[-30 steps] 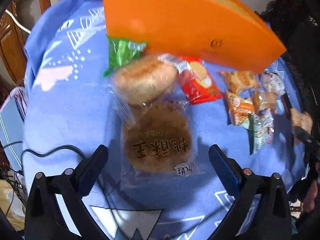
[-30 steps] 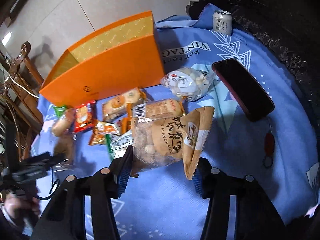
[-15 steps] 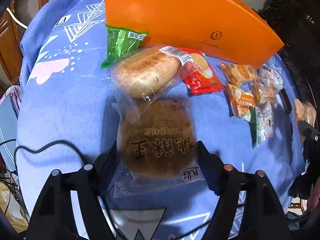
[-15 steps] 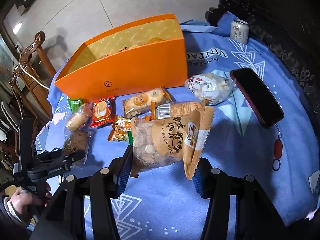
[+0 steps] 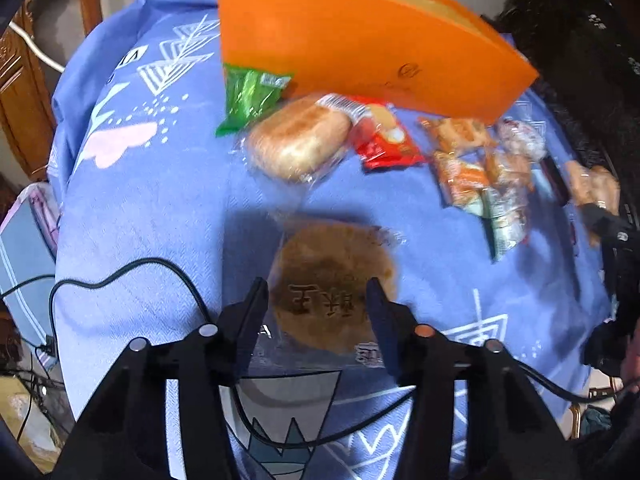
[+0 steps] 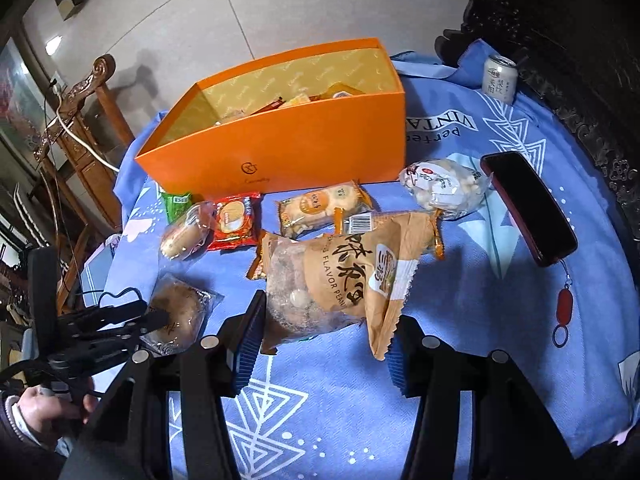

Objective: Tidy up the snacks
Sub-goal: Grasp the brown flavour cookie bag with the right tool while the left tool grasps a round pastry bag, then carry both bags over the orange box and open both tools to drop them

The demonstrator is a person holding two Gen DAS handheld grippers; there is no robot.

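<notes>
While our left gripper (image 5: 316,296) pinches the wrapped brown pastry (image 5: 332,280) above the blue cloth (image 5: 160,208), our right gripper (image 6: 324,320) clamps the peanut bag (image 6: 344,280) — both near the orange box (image 6: 280,148).

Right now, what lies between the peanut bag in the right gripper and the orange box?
In the right wrist view, a cookie pack lies on the blue cloth between the peanut bag and the orange box, near the box wall.
</notes>
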